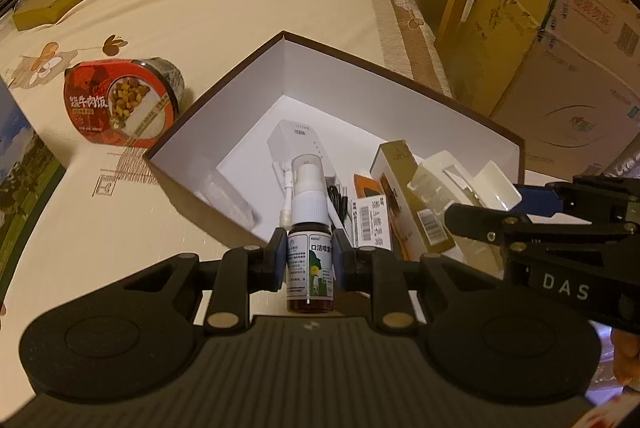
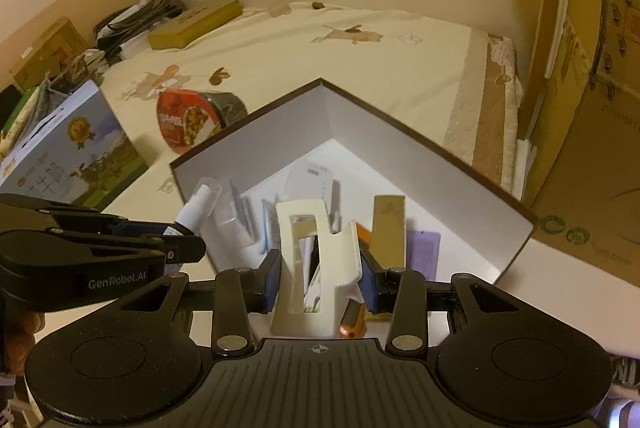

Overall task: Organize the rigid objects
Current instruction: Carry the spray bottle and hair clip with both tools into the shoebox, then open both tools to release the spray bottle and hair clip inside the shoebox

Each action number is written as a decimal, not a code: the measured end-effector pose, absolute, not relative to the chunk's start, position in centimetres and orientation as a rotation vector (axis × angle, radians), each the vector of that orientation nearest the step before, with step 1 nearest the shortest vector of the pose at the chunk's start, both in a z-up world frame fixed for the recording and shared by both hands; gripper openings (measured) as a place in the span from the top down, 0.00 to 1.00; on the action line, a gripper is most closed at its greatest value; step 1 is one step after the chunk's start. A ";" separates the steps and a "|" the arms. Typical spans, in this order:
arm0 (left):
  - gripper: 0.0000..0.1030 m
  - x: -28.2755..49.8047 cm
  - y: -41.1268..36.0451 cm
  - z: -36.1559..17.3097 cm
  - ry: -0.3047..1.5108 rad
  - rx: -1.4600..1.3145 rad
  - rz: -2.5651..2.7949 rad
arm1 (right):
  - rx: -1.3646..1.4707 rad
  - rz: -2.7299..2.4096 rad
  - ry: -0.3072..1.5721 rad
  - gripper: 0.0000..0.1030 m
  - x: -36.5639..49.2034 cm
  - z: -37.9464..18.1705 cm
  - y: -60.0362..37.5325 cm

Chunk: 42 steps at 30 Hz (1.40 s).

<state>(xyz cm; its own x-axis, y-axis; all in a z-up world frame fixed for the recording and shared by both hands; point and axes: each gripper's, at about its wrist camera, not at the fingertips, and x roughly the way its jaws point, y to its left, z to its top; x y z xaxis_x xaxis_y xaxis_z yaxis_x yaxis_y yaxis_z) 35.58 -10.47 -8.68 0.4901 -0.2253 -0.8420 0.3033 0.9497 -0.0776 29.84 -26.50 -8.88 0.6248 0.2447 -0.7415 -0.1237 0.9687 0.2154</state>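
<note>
While both hands hover over the near corner of the open storage box [image 1: 360, 100], each tool already carries something. Clamped narrow in the left tool [image 1: 309, 257] is a brown spray bottle [image 1: 310, 264], gripped across its labelled body; its long axis runs straight ahead of the tool, white nozzle leading. The right tool [image 2: 320, 274] is closed on a cream plastic holder [image 2: 316, 260], pads pressing its two sides, its long axis likewise pointing forward.

Just ahead of and below both tools lies the box interior, where a white adapter [image 1: 296, 144], a gold carton [image 1: 404, 188] and other small items already lie. Free white floor shows ahead of the left tool, toward the far corner; ahead of the right tool the contents crowd closer. My judgement is that the left hand has the easier drop. An instant-meal tub [image 1: 120, 102] lies on the tabletop [image 1: 100, 212], well off to the left tool's left, outside the box.
</note>
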 end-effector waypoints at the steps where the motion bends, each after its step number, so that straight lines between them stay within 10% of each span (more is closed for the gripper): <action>1: 0.81 35.9 -10.6 -8.8 1.009 0.089 -0.321 | 0.146 0.208 0.872 0.64 30.2 -9.0 -26.6; 42: 0.66 44.3 -8.9 -13.4 1.018 0.130 -0.241 | 0.150 0.137 0.903 0.64 37.7 -13.7 -27.1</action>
<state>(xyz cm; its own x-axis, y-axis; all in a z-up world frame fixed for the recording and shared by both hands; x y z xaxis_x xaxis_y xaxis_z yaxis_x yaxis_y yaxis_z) 44.31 -8.90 -13.37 0.5012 -0.1388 -0.8541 0.2595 0.9657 -0.0047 37.71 -27.07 -13.68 0.6116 0.1817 -0.7701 -0.0556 0.9807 0.1872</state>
